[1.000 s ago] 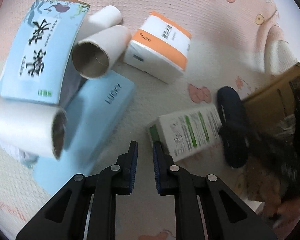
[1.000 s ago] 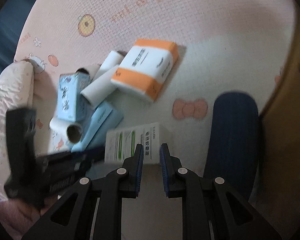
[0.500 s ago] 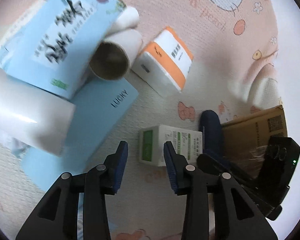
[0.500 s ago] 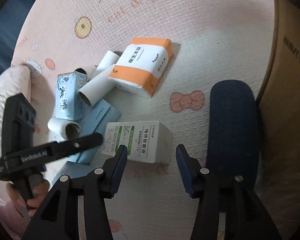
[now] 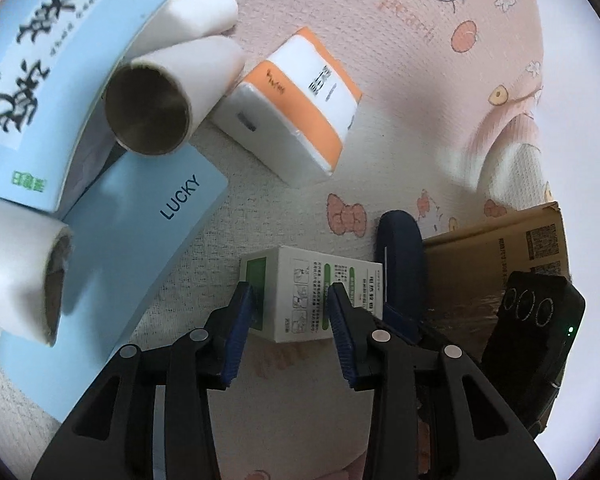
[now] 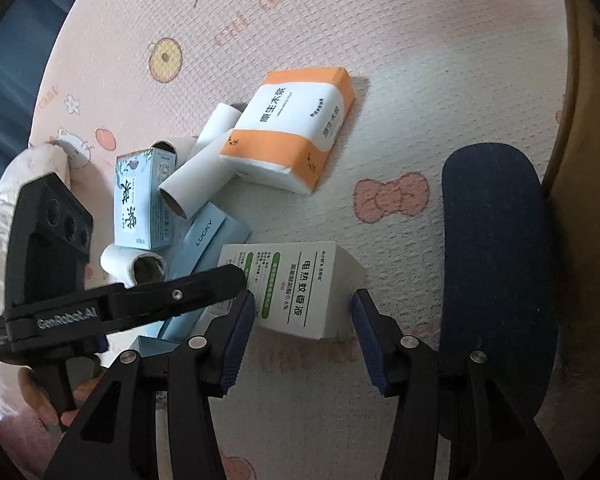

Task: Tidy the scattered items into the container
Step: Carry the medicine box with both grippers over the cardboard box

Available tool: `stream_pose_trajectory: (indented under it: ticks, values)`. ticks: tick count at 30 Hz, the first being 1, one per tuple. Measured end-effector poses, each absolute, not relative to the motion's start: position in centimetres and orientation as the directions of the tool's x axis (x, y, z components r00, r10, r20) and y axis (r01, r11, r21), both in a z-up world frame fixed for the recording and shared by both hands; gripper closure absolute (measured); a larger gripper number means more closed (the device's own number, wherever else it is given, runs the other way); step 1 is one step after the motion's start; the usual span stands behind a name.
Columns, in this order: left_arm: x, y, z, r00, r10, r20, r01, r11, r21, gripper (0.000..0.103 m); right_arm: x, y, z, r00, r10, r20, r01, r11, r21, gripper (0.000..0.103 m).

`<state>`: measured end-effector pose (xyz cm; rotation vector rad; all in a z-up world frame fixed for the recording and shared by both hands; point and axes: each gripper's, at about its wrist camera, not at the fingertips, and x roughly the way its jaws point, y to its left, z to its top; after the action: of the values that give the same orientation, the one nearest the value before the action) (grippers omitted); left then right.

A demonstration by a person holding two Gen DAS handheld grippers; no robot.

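A white box with green print point(image 5: 312, 292) point(image 6: 296, 284) lies on the pink mat. My left gripper point(image 5: 290, 308) is open, its fingers either side of the box's near end, with a gap to the pads. Seen from the right wrist, the left gripper point(image 6: 220, 280) reaches over the box's left end. My right gripper point(image 6: 302, 312) is open too and straddles the box's near side without pressing. The brown cardboard container point(image 5: 500, 248) point(image 6: 588, 160) stands at the right.
Behind the white box lie an orange-and-white tissue pack point(image 5: 296, 108), a light-blue LUCKY box point(image 5: 140, 240), a blue lettered carton point(image 5: 40, 80) and three white cardboard tubes point(image 5: 172, 100). A navy slipper point(image 6: 496, 272) lies against the container. A hand point(image 6: 40, 396) holds the left gripper.
Both grippers went from shut to open. The left one turned and closed in on the white box; the right one stayed in place, its fingers now spread around the box.
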<state>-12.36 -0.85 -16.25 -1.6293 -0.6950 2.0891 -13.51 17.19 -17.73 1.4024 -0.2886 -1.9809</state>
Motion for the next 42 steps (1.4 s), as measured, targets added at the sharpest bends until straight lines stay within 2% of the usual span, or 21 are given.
stream_pose_trajectory:
  ticks: [4, 10, 15, 28, 36, 42]
  values:
    - [-12.6, -1.5, -16.8, -0.233, 0.624, -0.746, 0.036, -0.761, -0.647, 0.06, -13.6, 17.5, -17.8, -0.191, -0.659, -0.727, 0.377, -0.734, 0.565, 0.055]
    - [-12.2, -0.9, -15.5, -0.239, 0.612, -0.754, -0.026, -0.78, -0.625, 0.061, -13.2, 17.6, -16.6, -0.233, -0.648, -0.725, 0.388, -0.746, 0.541, 0.056]
    - [-11.5, -0.6, -11.2, -0.308, 0.645, -0.7, -0.12, -0.756, -0.644, 0.061, -12.9, 17.8, -12.1, -0.338, -0.636, -0.694, 0.442, -0.758, 0.48, 0.056]
    - [-11.1, 1.1, 0.8, -0.475, 0.714, -0.514, -0.351, -0.689, -0.634, 0.061, -10.9, 20.4, 0.7, -0.589, -0.625, -0.513, 0.537, -0.776, 0.329, 0.061]
    - [-11.7, 6.2, 3.3, -0.434, 0.777, -0.456, -0.443, -0.625, -0.643, 0.061, -10.7, 24.9, 4.9, -0.688, -0.518, -0.509, 0.448, -0.854, 0.265, 0.061]
    - [-12.7, 11.9, 4.0, -0.31, 0.826, -0.471, -0.466, -0.564, -0.682, 0.061, -12.0, 29.4, 5.9, -0.724, -0.436, -0.535, 0.372, -0.899, 0.231, 0.061]
